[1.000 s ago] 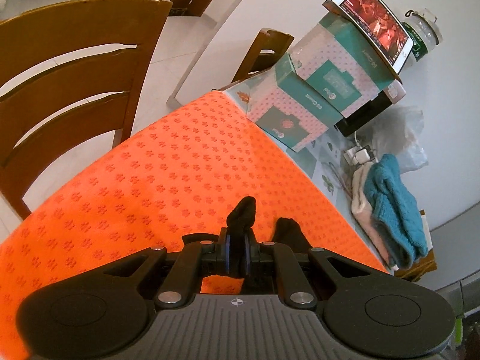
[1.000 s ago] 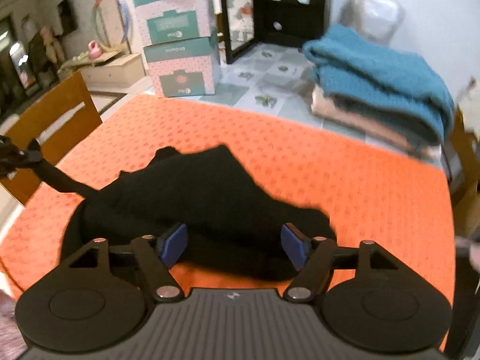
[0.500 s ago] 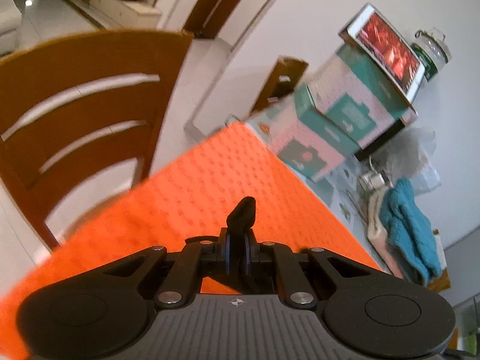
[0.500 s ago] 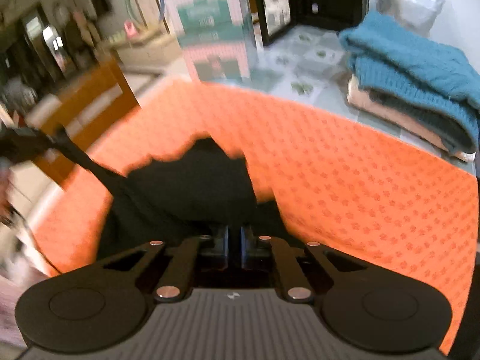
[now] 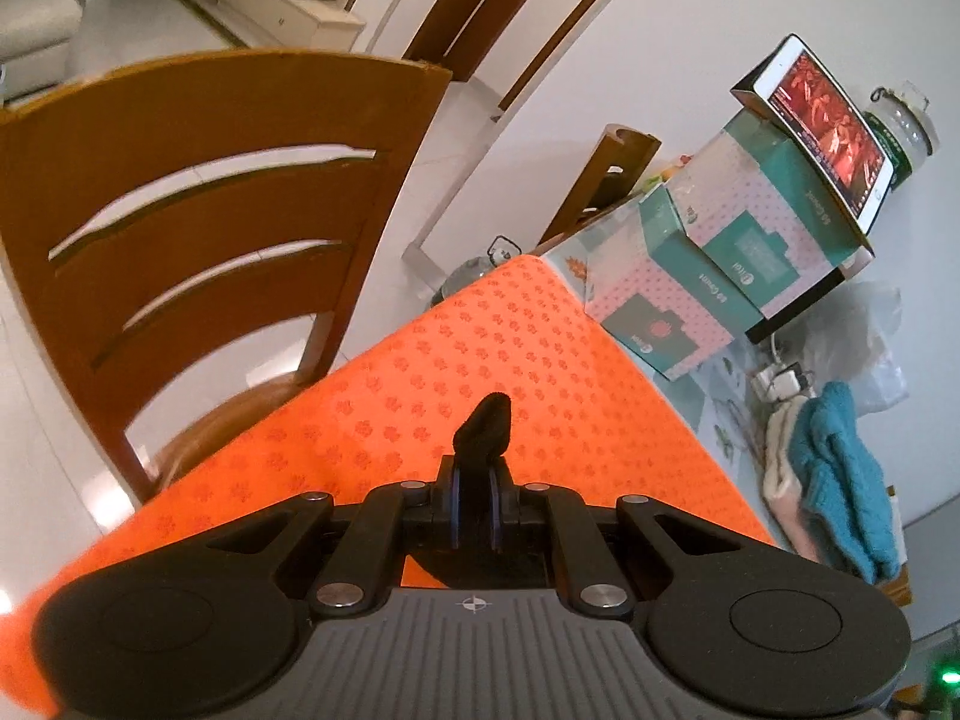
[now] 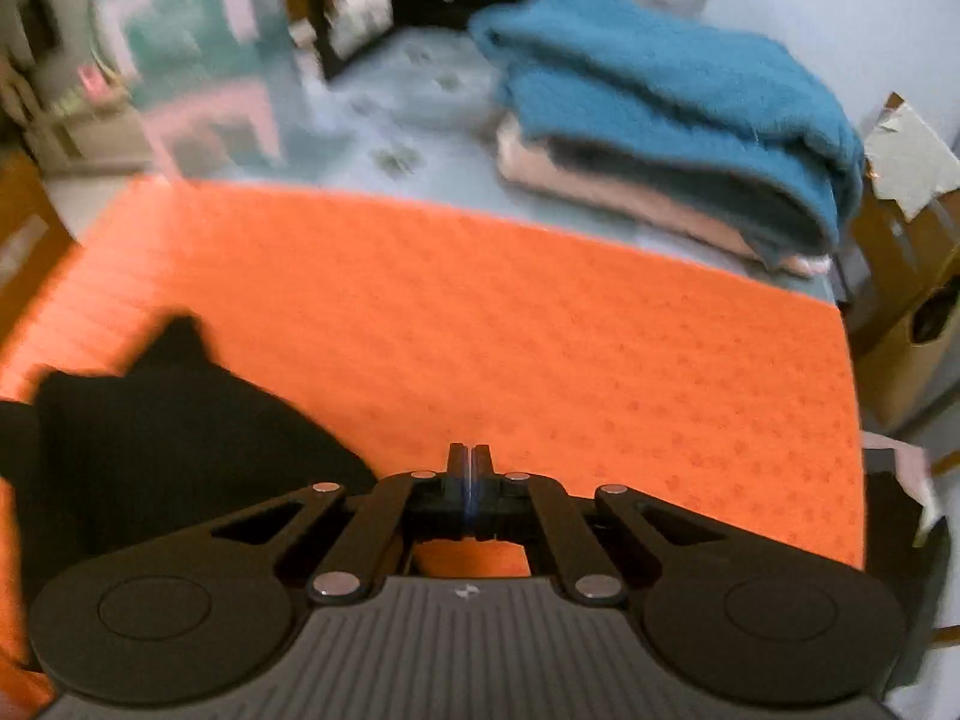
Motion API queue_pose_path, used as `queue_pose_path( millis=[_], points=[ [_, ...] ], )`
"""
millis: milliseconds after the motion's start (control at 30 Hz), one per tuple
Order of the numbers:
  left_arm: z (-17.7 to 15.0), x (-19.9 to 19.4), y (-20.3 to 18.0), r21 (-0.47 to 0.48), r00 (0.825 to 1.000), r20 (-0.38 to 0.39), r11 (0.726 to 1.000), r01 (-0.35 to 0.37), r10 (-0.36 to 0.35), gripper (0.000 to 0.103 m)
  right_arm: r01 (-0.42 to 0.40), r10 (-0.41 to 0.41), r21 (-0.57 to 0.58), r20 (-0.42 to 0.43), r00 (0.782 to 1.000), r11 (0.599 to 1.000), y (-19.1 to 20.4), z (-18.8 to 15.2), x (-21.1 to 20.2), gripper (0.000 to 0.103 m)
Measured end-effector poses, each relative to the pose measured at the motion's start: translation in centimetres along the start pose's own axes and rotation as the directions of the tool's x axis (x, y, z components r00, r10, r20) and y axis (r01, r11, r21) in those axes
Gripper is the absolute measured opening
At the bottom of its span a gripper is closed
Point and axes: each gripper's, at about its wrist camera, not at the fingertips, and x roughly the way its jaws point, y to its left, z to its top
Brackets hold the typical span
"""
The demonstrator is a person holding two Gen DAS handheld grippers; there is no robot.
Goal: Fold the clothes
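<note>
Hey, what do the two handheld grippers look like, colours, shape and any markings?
Both match. The left gripper and the right gripper have a black ribbed body with a small white cross-shaped mark, a round disc on each side, black linkage arms with silver pivot bolts, and black fingers with blue pads inside. No cables, hands or sleeves show.

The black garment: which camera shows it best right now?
The right wrist view: most of the black garment shows on the orange mat, though blurred. The left wrist view shows only a pinched tip poking from the left hand-held gripper.
</note>
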Motion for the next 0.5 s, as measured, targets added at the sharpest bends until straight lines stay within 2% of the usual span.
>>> queue_pose_path(
  millis=[200, 333, 400, 467, 500],
  points=[
    [-0.3, 0.0, 0.2, -0.015, 1.0, -0.006, 1.0, 0.001, -0.001, 0.012, -0.036, 0.036, 0.008, -0.009, 0.999, 0.999, 0.0, -0.9, -0.3, 0.003],
    [-0.4, 0.0, 0.2, -0.023, 1.0, -0.008, 1.0, 0.001, -0.001, 0.012, -0.101, 0.102, -0.042, 0.02, 0.995, 0.994, 1.6, -0.6, -2.6, 0.005],
    [-0.4, 0.1, 0.3, -0.028, 1.0, -0.009, 1.0, 0.002, -0.002, 0.012, -0.14, 0.142, -0.065, 0.028, 0.989, 0.988, 2.7, -0.5, -3.7, 0.013],
    [-0.4, 0.0, 0.5, -0.032, 1.0, -0.01, 0.999, 0.005, -0.006, 0.012, -0.175, 0.179, -0.1, 0.037, 0.983, 0.98, 4.2, -0.6, -4.8, 0.03],
    [-0.5, 0.0, 0.5, -0.033, 1.0, -0.011, 0.999, 0.007, -0.007, 0.012, -0.193, 0.199, -0.121, 0.04, 0.979, 0.974, 5.1, -0.7, -5.3, 0.034]
  ],
)
